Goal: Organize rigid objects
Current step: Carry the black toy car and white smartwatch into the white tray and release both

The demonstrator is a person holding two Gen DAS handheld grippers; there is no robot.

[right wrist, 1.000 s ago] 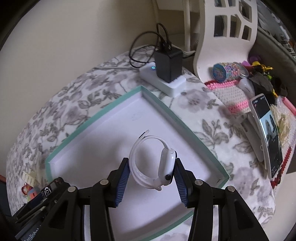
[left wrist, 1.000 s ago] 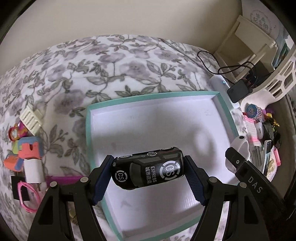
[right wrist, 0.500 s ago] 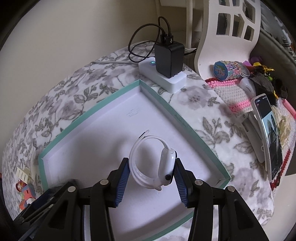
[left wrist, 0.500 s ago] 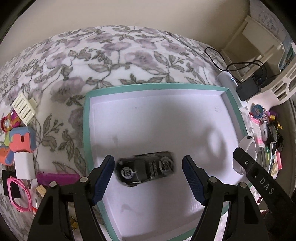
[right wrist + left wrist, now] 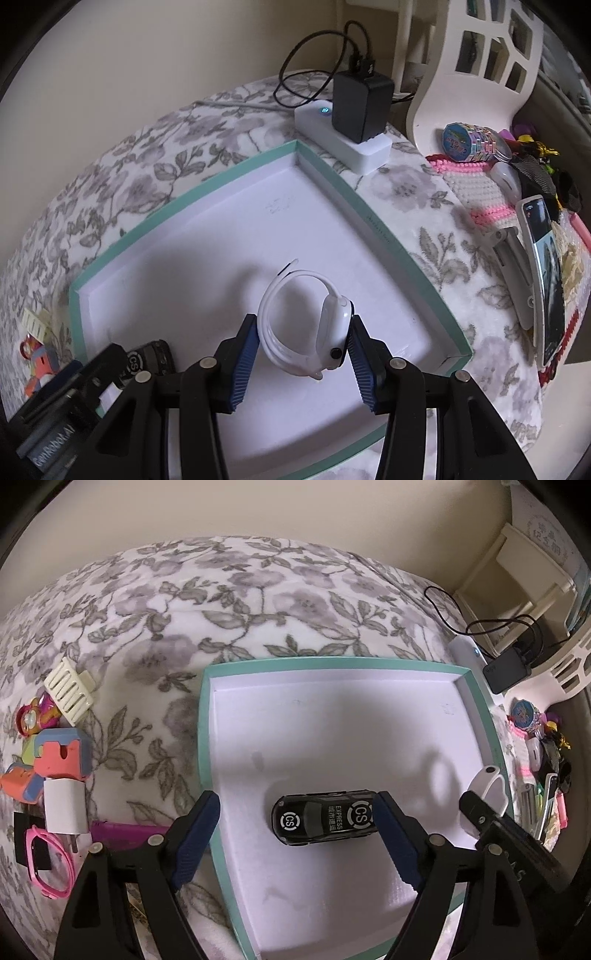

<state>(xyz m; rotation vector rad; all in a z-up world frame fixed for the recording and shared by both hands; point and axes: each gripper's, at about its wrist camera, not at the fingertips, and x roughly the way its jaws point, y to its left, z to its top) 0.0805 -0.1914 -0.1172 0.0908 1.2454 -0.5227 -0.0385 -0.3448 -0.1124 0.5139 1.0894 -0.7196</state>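
Note:
A teal-rimmed tray [image 5: 207,738] with a white floor lies on the flowered cover. A black toy car [image 5: 323,819] marked "CS EXPRESS" rests on the tray floor. My left gripper [image 5: 297,801] hangs just over it with its jaws opening. The car lies between them close to the right finger, and the left finger stands well clear of it. My right gripper [image 5: 303,325] is shut on a white smartwatch [image 5: 334,314] and holds it a little above the tray [image 5: 221,258]. The car [image 5: 147,360] shows at the lower left of the right wrist view.
Left of the tray lie a cream hair clip [image 5: 68,690], coloured toy blocks [image 5: 62,753], a white plug [image 5: 64,805] and pink glasses [image 5: 48,864]. Beyond the far corner sits a power strip with a black adapter [image 5: 360,107]. A phone [image 5: 546,273] and small trinkets crowd the right.
The left gripper let go of the black car, which dropped onto the tray floor and settled there. Its jaws have spread wider. The right gripper still holds the watch in place.

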